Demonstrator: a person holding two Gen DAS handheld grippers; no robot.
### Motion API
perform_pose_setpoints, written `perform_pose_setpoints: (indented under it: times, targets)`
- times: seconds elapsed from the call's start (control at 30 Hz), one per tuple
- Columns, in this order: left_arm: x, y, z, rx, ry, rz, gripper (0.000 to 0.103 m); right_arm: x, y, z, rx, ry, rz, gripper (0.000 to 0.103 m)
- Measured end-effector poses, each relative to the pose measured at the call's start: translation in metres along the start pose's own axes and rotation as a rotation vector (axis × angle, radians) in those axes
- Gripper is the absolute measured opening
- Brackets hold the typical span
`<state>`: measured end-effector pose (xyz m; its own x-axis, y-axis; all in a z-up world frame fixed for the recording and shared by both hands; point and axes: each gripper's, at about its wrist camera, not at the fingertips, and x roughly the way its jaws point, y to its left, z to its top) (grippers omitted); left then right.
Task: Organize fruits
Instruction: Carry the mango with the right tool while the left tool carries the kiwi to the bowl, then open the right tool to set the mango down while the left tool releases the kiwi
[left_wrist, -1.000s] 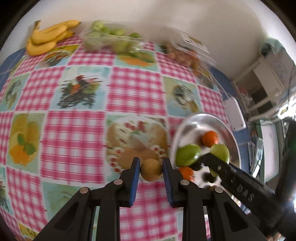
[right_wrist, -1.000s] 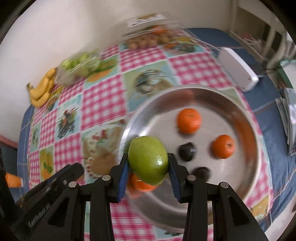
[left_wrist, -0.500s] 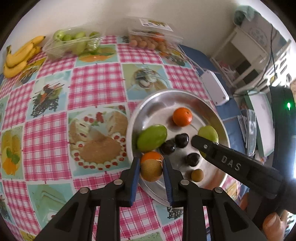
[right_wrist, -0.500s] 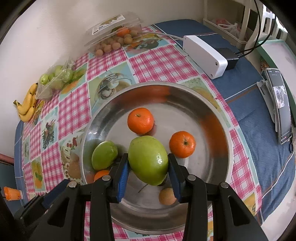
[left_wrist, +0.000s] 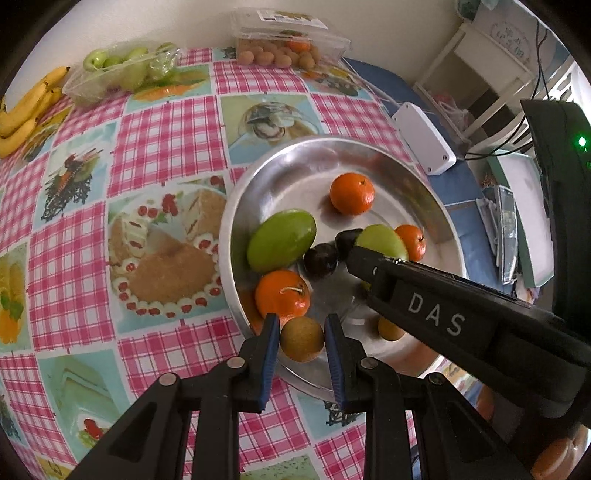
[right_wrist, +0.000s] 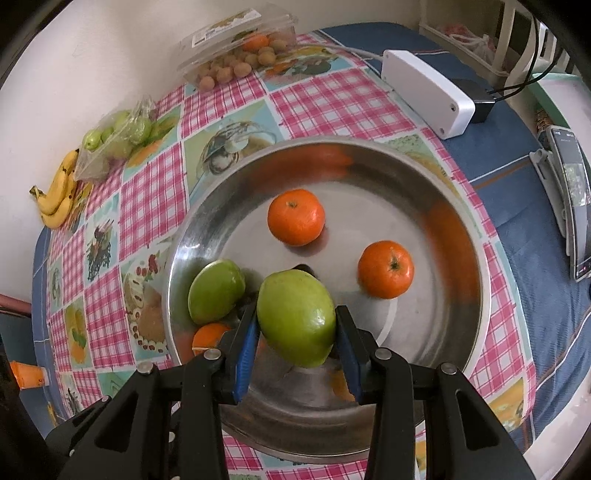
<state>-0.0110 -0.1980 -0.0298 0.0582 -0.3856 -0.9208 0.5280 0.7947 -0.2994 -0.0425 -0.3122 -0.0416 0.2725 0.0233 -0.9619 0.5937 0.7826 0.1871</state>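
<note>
Your left gripper (left_wrist: 300, 341) is closed on a small brown fruit (left_wrist: 301, 338) over the near rim of the steel bowl (right_wrist: 476, 258), while your right gripper (right_wrist: 295, 325) clamps a green mango (right_wrist: 297, 317) low over the bowl's middle. You appear to be at the placing step, so the next move likely calls for lowering each fruit to a bare patch and easing the jaws apart so nothing rolls. Resting in the bowl you can count one green mango (left_wrist: 282, 240), three oranges (left_wrist: 352, 193), two dark plums (left_wrist: 320, 258) and one more brown fruit (left_wrist: 390, 328); bananas (left_wrist: 26, 110) and two fruit packs (left_wrist: 122, 74) lie well apart by the wall.
</note>
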Motion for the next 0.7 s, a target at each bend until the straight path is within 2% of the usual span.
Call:
perform_pose_setpoints:
  times: [0.33,0.5,0.7]
  targets:
    - [0.0,-0.001,-0.002,0.009,0.014,0.013,0.029,-0.01,0.002,-0.001,0.008,-0.028,0.028,0.043]
    - [0.0,0.0,0.0,-0.003,0.006,0.008,0.047,-0.011,0.0,0.0,0.016,-0.029,0.034,0.043]
    - [-0.006,0.008,0.004,-0.026,-0.009,0.012,0.047,-0.014,0.001,0.002,0.017,-0.044,0.039,0.043]
